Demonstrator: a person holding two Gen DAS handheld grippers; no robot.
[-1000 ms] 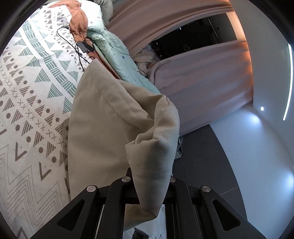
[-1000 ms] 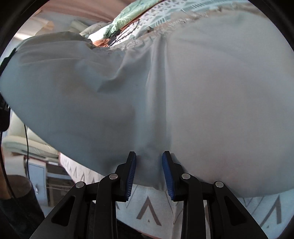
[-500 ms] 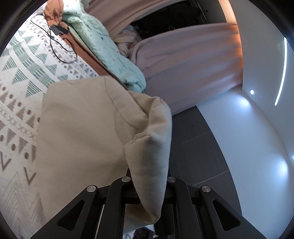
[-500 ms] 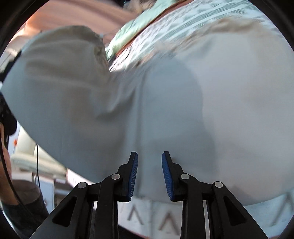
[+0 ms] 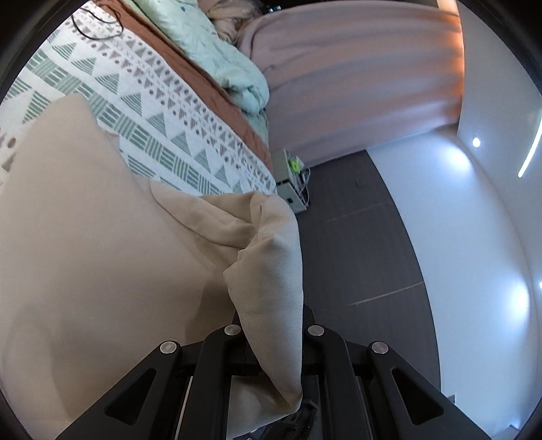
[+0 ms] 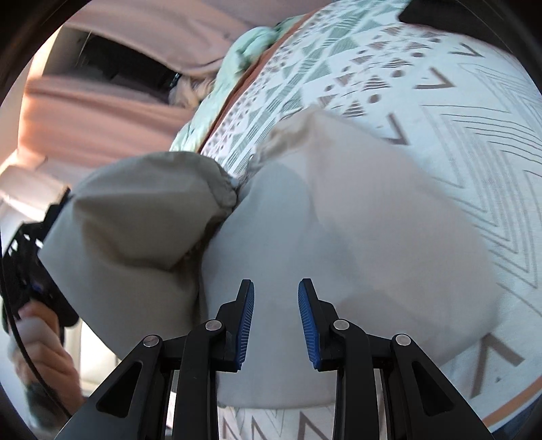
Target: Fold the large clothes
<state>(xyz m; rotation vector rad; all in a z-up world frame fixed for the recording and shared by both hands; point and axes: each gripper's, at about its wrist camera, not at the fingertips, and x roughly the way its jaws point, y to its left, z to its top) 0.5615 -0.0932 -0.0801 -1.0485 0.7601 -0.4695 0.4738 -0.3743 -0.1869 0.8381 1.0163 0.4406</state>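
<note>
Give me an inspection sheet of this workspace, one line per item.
Surface: bed with a patterned bedspread, triangles and chevrons in green and grey.
Job's things: beige garment spread on the bedspread, one corner bunched and lifted.
Clutter: mint quilt and rust-brown blanket along the bed's far edge.
Grippers: left gripper shut on the garment's corner; right gripper open, blue fingers apart over the cloth.
Cables: black cable on the bedspread; white cords at the bedside unit.
Surroundings: pink curtains, dark floor, white wall.
</note>
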